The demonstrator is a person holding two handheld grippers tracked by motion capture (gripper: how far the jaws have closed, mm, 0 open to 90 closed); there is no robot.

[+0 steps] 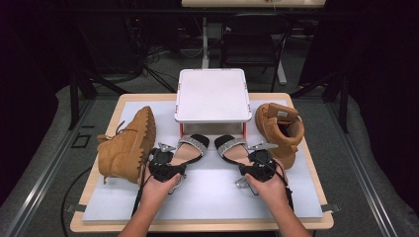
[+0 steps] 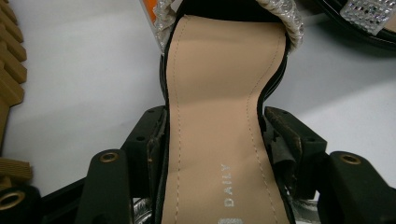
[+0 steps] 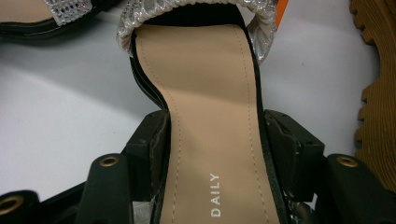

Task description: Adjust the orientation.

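Each hand holds one sandal by its waist. The left gripper (image 1: 165, 160) has its jaws pressed on both edges of the left sandal (image 2: 219, 121), and the right gripper (image 1: 258, 162) is pinching the right sandal (image 3: 212, 116) in the same way; the pads touch the sole sides in both gripper views.

The two sandals lie on the white mat (image 1: 207, 197), near the middle, side by side. Their toe straps point far, toward the small white shelf (image 1: 211, 95), and reach just under its near edge beside the orange legs. The long axis of each sandal runs near to far, in line with the gripper that holds it, so a push would probably go straight forward under the shelf.

One tan boot (image 1: 126, 145) lies on its side at the left; the other boot (image 1: 279, 131) stands at the right, close to the right gripper.
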